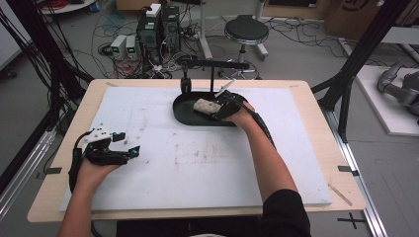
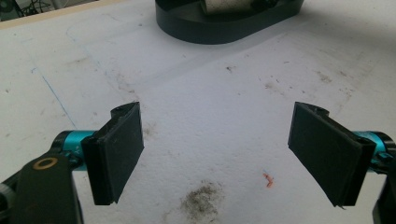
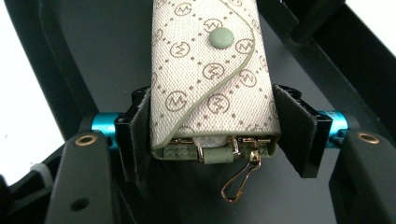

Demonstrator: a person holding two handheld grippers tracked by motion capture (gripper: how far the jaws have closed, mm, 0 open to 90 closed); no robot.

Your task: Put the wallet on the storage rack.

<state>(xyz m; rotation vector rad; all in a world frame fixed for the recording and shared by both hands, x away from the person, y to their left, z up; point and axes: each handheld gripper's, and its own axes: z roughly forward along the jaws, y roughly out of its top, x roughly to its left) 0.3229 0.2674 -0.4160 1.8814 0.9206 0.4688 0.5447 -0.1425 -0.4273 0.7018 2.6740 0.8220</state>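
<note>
Right gripper view: right gripper (image 3: 212, 135) clamps canvas key pouch (image 3: 212, 79).

I see a small pouch (image 3: 212, 79) made of rough woven cloth with printed marks, a smooth round snap and a shiny gold metal clip. It lies in a smooth, matt black plastic tray (image 3: 93, 56). The white mat (image 2: 201, 130) looks grainy and smudged. The table (image 1: 74, 128) edge is pale wood.
</note>
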